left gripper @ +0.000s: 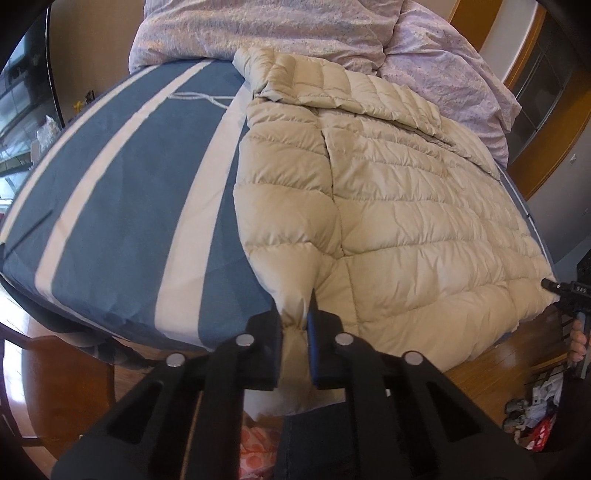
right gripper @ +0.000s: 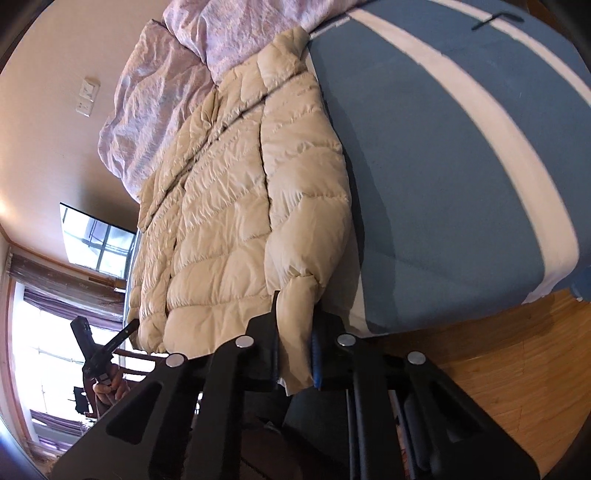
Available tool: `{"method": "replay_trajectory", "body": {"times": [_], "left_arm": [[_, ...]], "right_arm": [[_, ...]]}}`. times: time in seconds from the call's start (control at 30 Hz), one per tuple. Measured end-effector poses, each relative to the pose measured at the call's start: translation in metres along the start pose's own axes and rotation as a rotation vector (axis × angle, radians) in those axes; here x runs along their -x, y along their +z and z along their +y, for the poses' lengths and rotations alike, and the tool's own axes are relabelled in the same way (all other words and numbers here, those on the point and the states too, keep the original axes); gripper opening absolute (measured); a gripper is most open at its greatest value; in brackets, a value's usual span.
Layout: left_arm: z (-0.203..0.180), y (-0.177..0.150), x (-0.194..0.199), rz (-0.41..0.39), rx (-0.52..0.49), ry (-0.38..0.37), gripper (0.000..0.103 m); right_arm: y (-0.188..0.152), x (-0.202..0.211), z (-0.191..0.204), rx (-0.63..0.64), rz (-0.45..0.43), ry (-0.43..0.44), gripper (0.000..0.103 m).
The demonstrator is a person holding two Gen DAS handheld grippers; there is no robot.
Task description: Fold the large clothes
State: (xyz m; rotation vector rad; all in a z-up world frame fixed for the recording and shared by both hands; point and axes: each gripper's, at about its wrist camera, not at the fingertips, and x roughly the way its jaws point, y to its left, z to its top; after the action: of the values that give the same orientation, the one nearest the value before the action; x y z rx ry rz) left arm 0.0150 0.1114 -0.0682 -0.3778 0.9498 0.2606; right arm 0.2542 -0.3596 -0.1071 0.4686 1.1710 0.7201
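One beige quilted jacket lies flat on the bed sheet, its collar against a single crumpled lilac duvet. The jacket is puffy, stitched in horizontal channels and slightly glossy. The sheet beside the jacket is smooth blue cloth with broad white stripes, three of them in the left wrist view.

There are two black claws. The left gripper is pressed together on a bunched fold at the jacket's near edge, with fabric squeezed between its flat pads. The right gripper likewise pinches a fold of the jacket's near edge, and cloth hangs below its fingers.

Beyond the jacket's hem, the left wrist view shows a hand and a bit of clutter on the wooden floor. Only the right wrist view shows a wall switch plate and a bright window, both past the jacket's outer side.
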Motion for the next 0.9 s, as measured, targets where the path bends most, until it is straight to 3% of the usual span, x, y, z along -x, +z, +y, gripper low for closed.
{"method": "replay_trajectory", "body": {"times": [0.47,0.9], "left_arm": [[0.001,0.035,0.021,-0.077,0.004,0.089,0.008],[-0.005,0.106,0.032,-0.174,-0.004,0.171,0.008]], "right_arm": [[0.045,0.022,0.027,0.048,-0.119,-0.064,0.009],[0.114,0.007,0.063,0.128,-0.186,-0.161,0.009]]}}
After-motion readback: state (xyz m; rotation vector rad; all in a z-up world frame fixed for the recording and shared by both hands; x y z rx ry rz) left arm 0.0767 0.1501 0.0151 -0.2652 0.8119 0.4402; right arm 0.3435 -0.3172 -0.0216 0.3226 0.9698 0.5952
